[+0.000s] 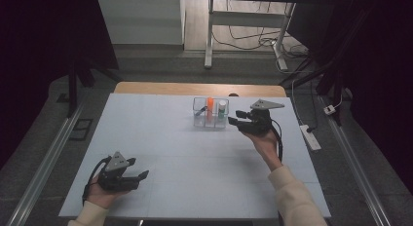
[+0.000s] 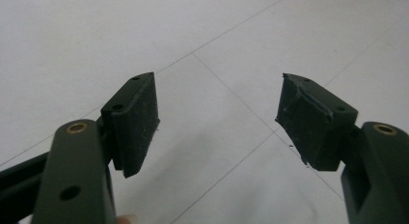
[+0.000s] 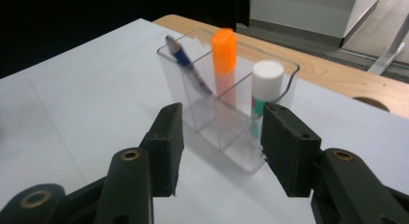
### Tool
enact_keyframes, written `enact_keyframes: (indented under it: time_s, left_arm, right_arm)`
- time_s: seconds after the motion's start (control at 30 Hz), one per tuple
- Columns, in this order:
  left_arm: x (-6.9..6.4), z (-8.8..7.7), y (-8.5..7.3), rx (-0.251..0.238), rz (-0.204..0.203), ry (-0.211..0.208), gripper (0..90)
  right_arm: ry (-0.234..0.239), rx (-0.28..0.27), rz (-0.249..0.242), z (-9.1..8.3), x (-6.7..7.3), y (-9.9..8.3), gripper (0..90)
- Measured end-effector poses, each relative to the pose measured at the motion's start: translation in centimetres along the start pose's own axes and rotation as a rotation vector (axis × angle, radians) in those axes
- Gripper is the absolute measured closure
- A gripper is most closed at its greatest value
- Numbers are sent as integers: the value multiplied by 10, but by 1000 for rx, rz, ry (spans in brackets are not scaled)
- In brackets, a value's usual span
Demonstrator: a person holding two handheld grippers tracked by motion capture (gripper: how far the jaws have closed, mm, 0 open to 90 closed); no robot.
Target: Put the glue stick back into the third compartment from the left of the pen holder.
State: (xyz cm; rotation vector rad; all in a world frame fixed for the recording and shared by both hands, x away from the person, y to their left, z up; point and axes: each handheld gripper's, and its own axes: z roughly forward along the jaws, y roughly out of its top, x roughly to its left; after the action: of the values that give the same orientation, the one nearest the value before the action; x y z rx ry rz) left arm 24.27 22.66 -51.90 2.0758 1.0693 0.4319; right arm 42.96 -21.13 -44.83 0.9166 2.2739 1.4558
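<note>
A clear plastic organizer [image 1: 199, 121] [image 3: 239, 155] with compartments stands at the back middle of the white table cover [image 1: 195, 158]. In it stand an orange marker [image 1: 210, 104] [image 3: 224, 50], a white-capped glue stick [image 1: 222, 108] [image 3: 267, 79] and a blue pen [image 1: 200, 110] [image 3: 181, 56]. My right gripper [image 1: 234, 117] [image 3: 219, 142] hovers just right of the organizer, pointing at it, jaws open with nothing between the pads. At the near left corner my left gripper [image 1: 139, 168] [image 2: 219, 118] rests low over bare cover, open and empty.
A wooden table edge [image 1: 195, 88] shows behind the white cover. Beyond it on the floor are a desk frame [image 1: 209, 36] and cables. A power strip [image 1: 310, 137] lies on the floor off the table's right side.
</note>
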Motion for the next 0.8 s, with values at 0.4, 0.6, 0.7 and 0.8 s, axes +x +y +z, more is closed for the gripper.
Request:
enact_keyframes:
  time_s: [0.4, 0.6, 0.7, 0.8]
  left_arm:
    - [-1, 1, 0, 3, 2, 0, 302]
    - [-1, 2, 0, 7, 3, -2, 298]
    - [-1, 2, 0, 8, 2, -3, 298]
    - [0, 2, 0, 14, 2, -2, 299]
  right_arm:
    - [18, 64, 1, -30, 5, -47, 474]
    - [27, 80, -2, -46, 10, -64, 453]
    - [27, 84, -15, -54, 14, -72, 441]
    - [30, 82, -35, -62, 18, -78, 433]
